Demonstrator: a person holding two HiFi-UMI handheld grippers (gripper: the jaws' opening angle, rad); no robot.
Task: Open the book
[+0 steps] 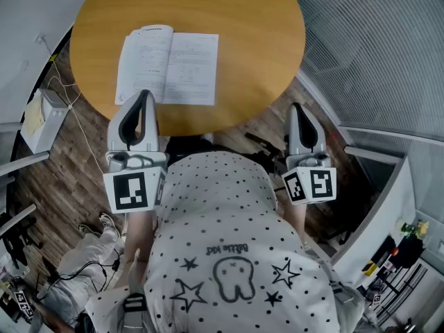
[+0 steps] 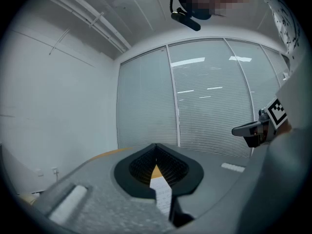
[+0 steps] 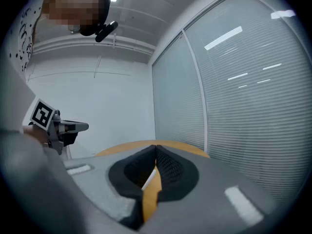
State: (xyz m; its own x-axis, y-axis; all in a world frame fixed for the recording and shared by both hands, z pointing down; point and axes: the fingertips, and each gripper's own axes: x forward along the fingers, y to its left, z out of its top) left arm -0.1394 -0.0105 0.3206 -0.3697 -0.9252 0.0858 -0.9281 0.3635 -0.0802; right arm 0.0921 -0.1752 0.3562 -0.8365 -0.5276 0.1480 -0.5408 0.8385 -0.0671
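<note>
The book (image 1: 166, 64) lies open on the round wooden table (image 1: 257, 40), its printed white pages facing up, left of the table's middle. My left gripper (image 1: 143, 94) is shut and empty, with its tips over the near edge of the table just in front of the book's lower edge. In the left gripper view a strip of the book's page (image 2: 163, 191) shows below the shut left gripper (image 2: 156, 147). My right gripper (image 1: 298, 107) hangs beside the table's near right rim, apart from the book. In the right gripper view the right gripper (image 3: 156, 147) has its tips together with nothing held.
A white box (image 1: 41, 120) and loose cables lie on the wood floor to the table's left. Glass walls with blinds (image 1: 374, 54) stand behind and to the right of the table. The person's dotted shirt (image 1: 229, 255) fills the lower head view.
</note>
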